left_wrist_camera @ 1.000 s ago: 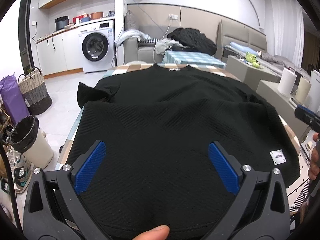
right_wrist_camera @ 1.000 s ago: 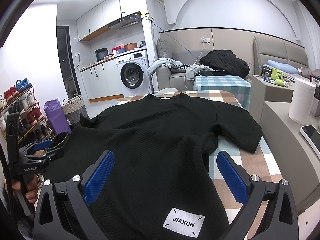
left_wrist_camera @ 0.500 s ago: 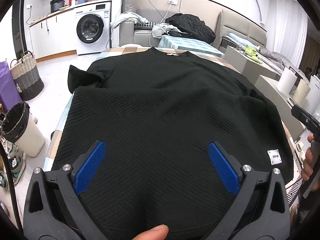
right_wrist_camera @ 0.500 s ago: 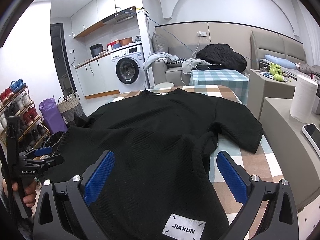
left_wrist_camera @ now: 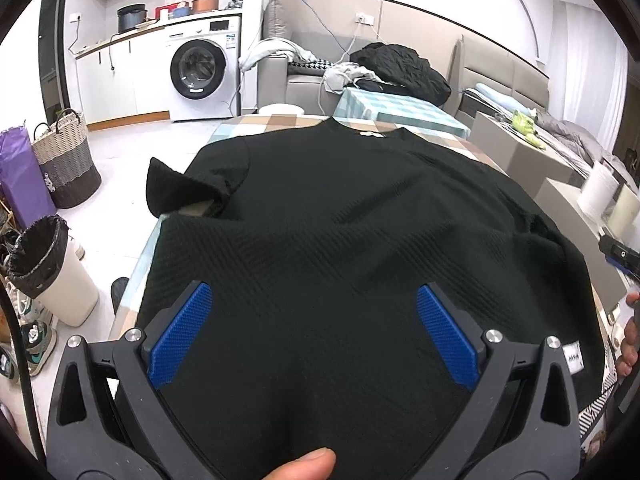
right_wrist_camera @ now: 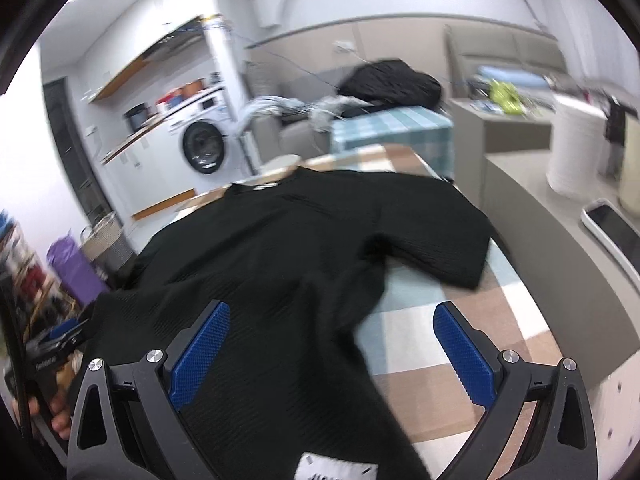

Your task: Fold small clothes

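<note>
A black textured T-shirt [left_wrist_camera: 340,216] lies on a checked table [left_wrist_camera: 264,120], collar at the far end, its lower part folded up over the body. My left gripper [left_wrist_camera: 312,320] is open above the shirt's near left part, blue pads wide apart. My right gripper [right_wrist_camera: 332,336] is open above the shirt's right edge [right_wrist_camera: 280,264], near the white label [right_wrist_camera: 338,470]. The right sleeve [right_wrist_camera: 440,236] lies flat on the table. The right wrist view is blurred.
A white bin with a black bag [left_wrist_camera: 48,272] and a woven basket [left_wrist_camera: 66,160] stand on the floor to the left. A phone [right_wrist_camera: 616,232] and a paper roll [right_wrist_camera: 576,148] sit on the counter at the right. A washing machine [left_wrist_camera: 204,72] and a sofa stand behind.
The right gripper has swung sharply to the right, over the shirt's edge and the bare table. The left wrist view has lifted slightly; both grippers stay open.
</note>
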A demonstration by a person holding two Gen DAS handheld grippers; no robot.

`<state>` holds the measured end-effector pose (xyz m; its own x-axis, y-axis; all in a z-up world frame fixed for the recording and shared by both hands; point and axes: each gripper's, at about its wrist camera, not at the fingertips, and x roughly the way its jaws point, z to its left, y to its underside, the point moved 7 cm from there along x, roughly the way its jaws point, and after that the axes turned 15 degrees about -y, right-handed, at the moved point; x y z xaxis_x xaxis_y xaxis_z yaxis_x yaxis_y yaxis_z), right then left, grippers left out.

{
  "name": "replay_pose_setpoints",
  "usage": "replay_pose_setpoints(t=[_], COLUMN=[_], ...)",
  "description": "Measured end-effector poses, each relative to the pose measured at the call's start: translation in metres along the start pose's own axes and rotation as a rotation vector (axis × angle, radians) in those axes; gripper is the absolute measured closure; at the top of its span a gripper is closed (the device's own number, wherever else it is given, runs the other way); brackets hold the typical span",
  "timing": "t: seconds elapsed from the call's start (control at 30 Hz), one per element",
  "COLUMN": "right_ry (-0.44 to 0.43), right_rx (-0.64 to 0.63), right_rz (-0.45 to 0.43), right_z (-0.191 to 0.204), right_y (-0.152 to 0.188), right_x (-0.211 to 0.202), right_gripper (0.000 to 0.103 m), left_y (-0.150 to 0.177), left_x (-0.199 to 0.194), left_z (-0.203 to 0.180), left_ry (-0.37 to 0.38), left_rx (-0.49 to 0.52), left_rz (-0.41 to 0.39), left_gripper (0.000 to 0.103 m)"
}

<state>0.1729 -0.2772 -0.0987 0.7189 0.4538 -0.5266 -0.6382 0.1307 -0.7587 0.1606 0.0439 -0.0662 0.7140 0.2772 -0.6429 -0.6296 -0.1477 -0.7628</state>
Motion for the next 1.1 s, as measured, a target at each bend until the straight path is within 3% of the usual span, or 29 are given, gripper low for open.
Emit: replay_pose_setpoints(t=[0.1,0.17,0.3,0.5,0.6,0.73,0.8,0.87,0.9,1.1], right_ry=[0.022,0.008,-0.008,0.054,0.071,0.108,0.122,0.174,0.197,0.240], right_rx=[0.093,0.167,0.329,0.473,0.507,0.490,0.462,0.406,0.394,0.380], right_rz=[0.011,0.025,0.052,0.064,0.065,0.079,0.091,0.104,0.113,0.059], right_z=[-0.026,-0.043,-0.081,-0.133,-0.152,-0.169,-0.171,-0.176,-0.177,-0.188], right_y=[-0.008,-0.010,-0.012,-0.017,-0.019,-0.024,-0.026,-0.031,-0.031,-0.057], right_x=[0.006,0.013,0.027,0.039,0.043,0.053,0.059,0.067,0.069,0.055], right_gripper=[0.003,0.015,0.021,0.026,0.029,0.042,0.054,0.084,0.088,0.093], left_y=[-0.014,-0.023,-0.040,-0.055,-0.060,-0.061,-0.060,-0.059,-0.059,-0.061], left_x=[0.016,0.027,0.046,0.072,0.080,0.089,0.091,0.094,0.095,0.096], left_z=[0.007,0.011,0.020,0.030,0.033,0.035,0.036,0.036,0.035,0.039], left_ry=[-0.009,-0.015,-0.039,-0.046,-0.052,-0.056,-0.060,-0.055,-0.052,-0.056], left_rx=[-0.021,-0.038,-0.051,-0.069,-0.073,-0.071,-0.071,-0.072,-0.070,-0.075], left_rz=[0.009,0.016,0.010,0.036,0.030,0.032,0.032,0.036,0.036,0.027], left_gripper=[0.001,0.001,0.001,0.001,0.001,0.001,0.001,0.001,0.001,0.001])
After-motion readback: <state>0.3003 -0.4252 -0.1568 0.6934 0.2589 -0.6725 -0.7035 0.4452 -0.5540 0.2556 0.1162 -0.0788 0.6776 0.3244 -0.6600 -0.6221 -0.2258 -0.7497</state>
